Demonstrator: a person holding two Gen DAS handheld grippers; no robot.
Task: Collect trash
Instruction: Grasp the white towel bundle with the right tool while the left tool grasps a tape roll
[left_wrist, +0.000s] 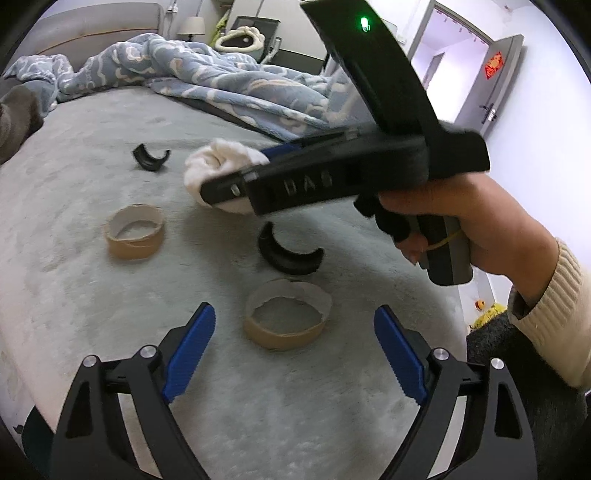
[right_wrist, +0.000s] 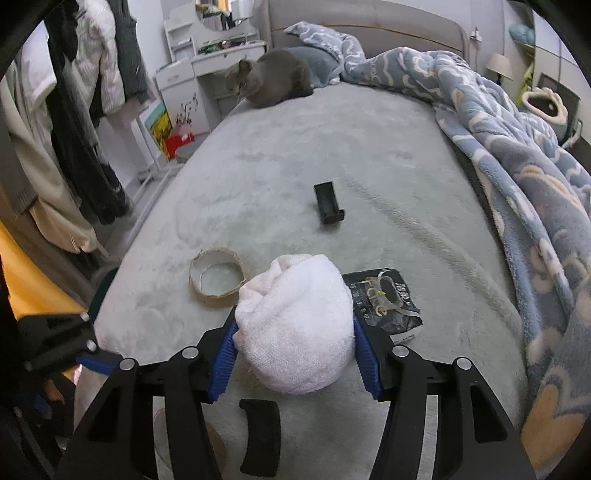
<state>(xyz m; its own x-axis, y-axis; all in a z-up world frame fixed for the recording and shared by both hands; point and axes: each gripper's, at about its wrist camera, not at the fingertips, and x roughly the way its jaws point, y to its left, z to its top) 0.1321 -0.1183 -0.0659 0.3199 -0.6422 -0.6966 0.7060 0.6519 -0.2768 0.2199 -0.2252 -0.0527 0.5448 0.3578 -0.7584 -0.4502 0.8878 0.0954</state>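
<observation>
Right wrist view shows the right gripper (right_wrist: 295, 354) pinching a crumpled white wad (right_wrist: 295, 325) of soft, fuzzy paper or cloth between its ribbed blue pads (right_wrist: 364, 363), lifted above the bed (right_wrist: 258, 166). The wad is rounded, folded in on itself, and bulges past both fingers. Below it, near the foot edge of the bed, lies a curved black plastic piece (right_wrist: 258, 439). Just beyond the wad, to its right, sits a black printed packet (right_wrist: 388, 306), partly hidden by the wad. To the left stands a brown cardboard tape core (right_wrist: 217, 277), its rim torn. Farther up the mattress a small black open-topped tray (right_wrist: 328, 203) lies alone. A grey cat (right_wrist: 273, 79) crouches near the head of the bed, at its left edge, and a blue patterned fleece blanket (right_wrist: 498, 147) is bunched along the right edge.

From the left wrist view, the left gripper (left_wrist: 295, 354) hangs spread wide and empty over a second cardboard ring (left_wrist: 288, 317) near the bed's foot. The black housing of the right gripper crosses this view and hides part of the wad (left_wrist: 221, 162). The bed cover is pale grey and plush.
</observation>
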